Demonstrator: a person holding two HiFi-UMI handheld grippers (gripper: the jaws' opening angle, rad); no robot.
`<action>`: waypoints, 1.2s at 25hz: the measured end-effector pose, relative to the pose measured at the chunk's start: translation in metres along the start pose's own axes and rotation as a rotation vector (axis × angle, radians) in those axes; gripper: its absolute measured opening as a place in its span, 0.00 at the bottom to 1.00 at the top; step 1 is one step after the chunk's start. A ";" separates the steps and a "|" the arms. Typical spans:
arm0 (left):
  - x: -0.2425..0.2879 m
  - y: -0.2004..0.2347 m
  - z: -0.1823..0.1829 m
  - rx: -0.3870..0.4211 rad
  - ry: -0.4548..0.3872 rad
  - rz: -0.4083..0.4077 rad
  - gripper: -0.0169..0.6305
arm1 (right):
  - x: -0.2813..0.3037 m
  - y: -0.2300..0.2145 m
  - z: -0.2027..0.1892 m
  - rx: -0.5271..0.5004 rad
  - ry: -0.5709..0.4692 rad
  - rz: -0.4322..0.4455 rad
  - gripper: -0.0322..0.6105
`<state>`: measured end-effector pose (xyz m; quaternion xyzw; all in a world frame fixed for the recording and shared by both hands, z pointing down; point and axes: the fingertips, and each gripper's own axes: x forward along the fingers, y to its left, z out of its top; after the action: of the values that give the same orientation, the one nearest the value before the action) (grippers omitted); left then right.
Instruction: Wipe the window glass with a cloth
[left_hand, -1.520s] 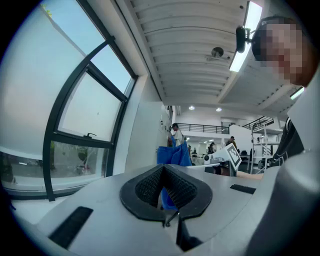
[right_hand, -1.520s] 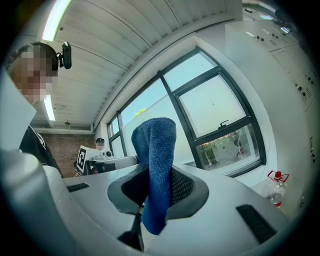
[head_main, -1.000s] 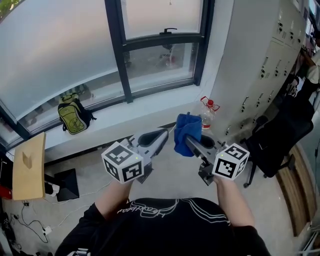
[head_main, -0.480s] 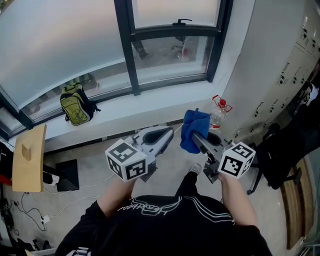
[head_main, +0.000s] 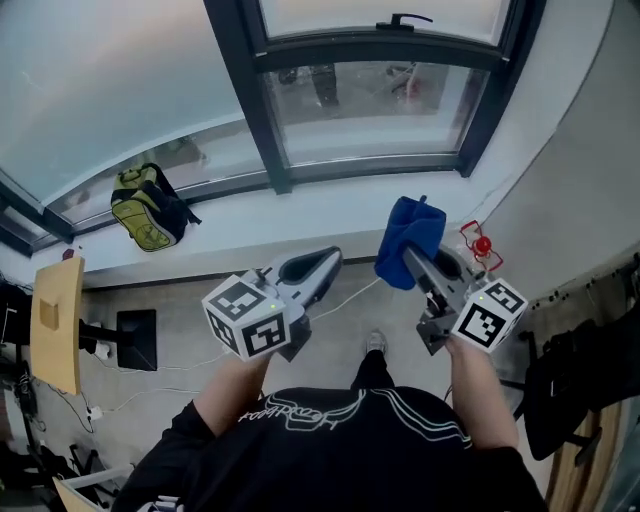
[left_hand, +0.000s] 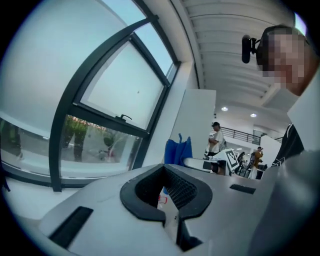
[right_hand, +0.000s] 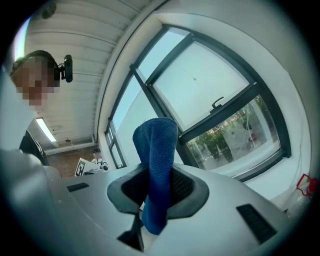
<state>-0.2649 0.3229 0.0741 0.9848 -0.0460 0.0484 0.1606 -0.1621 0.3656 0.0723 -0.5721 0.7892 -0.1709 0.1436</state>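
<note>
The window glass (head_main: 368, 98) sits in a dark frame above a white sill (head_main: 300, 222). A blue cloth (head_main: 408, 236) sticks up from my right gripper (head_main: 413, 260), which is shut on it just short of the sill. In the right gripper view the cloth (right_hand: 158, 150) stands folded between the jaws, with the glass (right_hand: 200, 85) behind it. My left gripper (head_main: 322, 266) hovers beside it at the same height, shut and empty. The left gripper view shows its closed jaws (left_hand: 167, 189), the cloth (left_hand: 178, 150) to the right and the glass (left_hand: 119, 86) ahead.
A green backpack (head_main: 146, 208) rests on the sill at the left. A clear bottle with a red cap (head_main: 481, 248) stands by the right wall. A window handle (head_main: 404, 19) juts from the frame. A wooden board (head_main: 55, 322) and floor cables (head_main: 120, 400) lie at the left.
The person has stepped toward the window, so the sill and glass are nearer. Both grippers moved forward with them; the right one still grips the cloth.
</note>
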 end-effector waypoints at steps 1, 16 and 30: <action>0.027 0.015 0.008 -0.008 0.003 0.018 0.04 | 0.011 -0.028 0.011 0.011 0.009 0.013 0.16; 0.187 0.185 0.062 -0.040 -0.095 0.200 0.04 | 0.151 -0.221 0.057 0.000 0.033 0.083 0.16; 0.176 0.421 0.032 -0.156 -0.091 0.396 0.04 | 0.405 -0.271 0.000 -0.182 0.131 0.177 0.16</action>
<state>-0.1323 -0.0983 0.1944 0.9422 -0.2496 0.0307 0.2215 -0.0536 -0.0976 0.1773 -0.4986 0.8565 -0.1222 0.0536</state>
